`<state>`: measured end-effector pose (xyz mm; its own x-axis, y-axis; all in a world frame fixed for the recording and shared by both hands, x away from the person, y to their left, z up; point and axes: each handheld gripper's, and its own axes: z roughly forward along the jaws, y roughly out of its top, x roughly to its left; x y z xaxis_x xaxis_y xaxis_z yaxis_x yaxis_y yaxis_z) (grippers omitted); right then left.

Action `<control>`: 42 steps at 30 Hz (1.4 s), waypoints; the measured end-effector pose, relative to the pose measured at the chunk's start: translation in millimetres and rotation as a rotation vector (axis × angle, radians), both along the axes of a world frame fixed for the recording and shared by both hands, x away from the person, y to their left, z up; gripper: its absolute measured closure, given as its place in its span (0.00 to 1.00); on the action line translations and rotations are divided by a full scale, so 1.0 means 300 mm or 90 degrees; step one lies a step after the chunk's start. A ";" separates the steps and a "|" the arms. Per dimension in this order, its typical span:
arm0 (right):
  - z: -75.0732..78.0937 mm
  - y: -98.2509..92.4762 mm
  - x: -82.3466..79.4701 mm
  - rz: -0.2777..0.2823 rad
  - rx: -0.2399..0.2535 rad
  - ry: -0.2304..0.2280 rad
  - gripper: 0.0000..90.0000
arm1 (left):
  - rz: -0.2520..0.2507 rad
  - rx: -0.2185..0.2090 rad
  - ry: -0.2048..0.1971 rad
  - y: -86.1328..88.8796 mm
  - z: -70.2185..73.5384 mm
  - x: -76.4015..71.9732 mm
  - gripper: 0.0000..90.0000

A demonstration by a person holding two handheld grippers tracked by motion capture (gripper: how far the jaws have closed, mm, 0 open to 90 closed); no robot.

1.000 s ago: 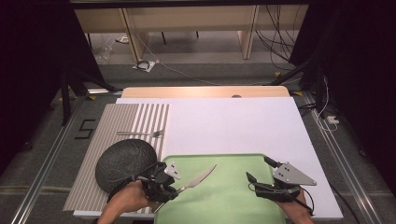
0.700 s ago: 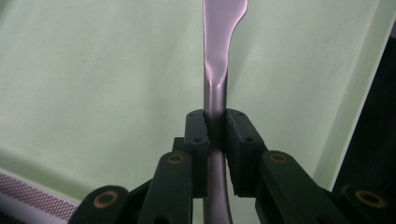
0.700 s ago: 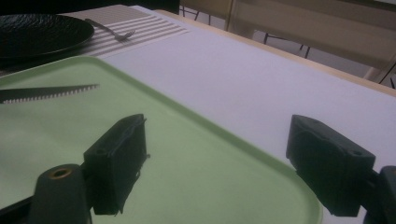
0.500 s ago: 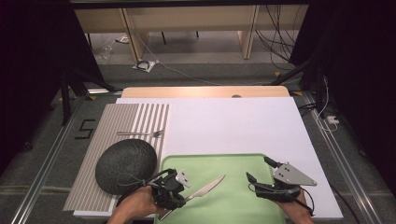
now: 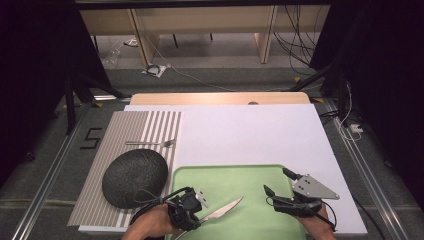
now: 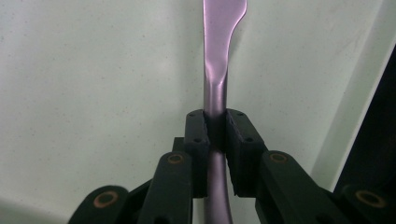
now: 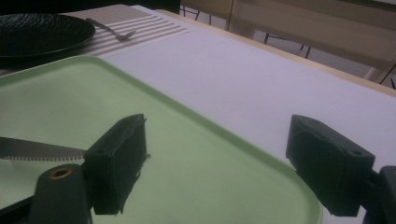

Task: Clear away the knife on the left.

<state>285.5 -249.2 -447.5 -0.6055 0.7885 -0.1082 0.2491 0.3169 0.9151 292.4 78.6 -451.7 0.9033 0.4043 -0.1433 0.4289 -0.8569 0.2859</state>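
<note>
A: Knife [image 5: 223, 209] sits low centre of the high view, over the green tray [image 5: 250, 175]. Left tongs [image 5: 192, 212] are clamped narrow on its handle. The left gripper view confirms it: both pads squeeze the steel shaft [image 6: 215, 93], blade running off the top edge.

B: And the right tongs [image 5: 280, 192]?

A: Wide, nothing between them, lower right of the high view, over the tray's right end. Their own view shows the serrated blade [image 7: 42, 151] coming in at lower left.

B: Which step, then?

A: My read: the knife is being carried or laid over the tray. Can't say whether the blade touches the tray surface or hangs just above it.

B: Next move?

A: Probably lowering until the knife lies flat, then loosening the left tongs without flicking the handle. The blade points toward the right tongs, so those need to keep clear.

B: Anything else about?

A: Dark plate [image 5: 135, 177] on the striped mat [image 5: 100, 150], centre left, just beside the tray; a fork [image 5: 150, 143] above it. All on the white counter [image 5: 250, 135].

B: What's hidden?

A: Both hands are cut off at the bottom edge. The handle's end is buried under the left tongs.
</note>
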 end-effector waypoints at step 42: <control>0.001 -0.001 -0.003 0.001 -0.002 -0.001 0.24 | -0.005 -0.085 -0.087 -0.018 0.036 -0.026 0.97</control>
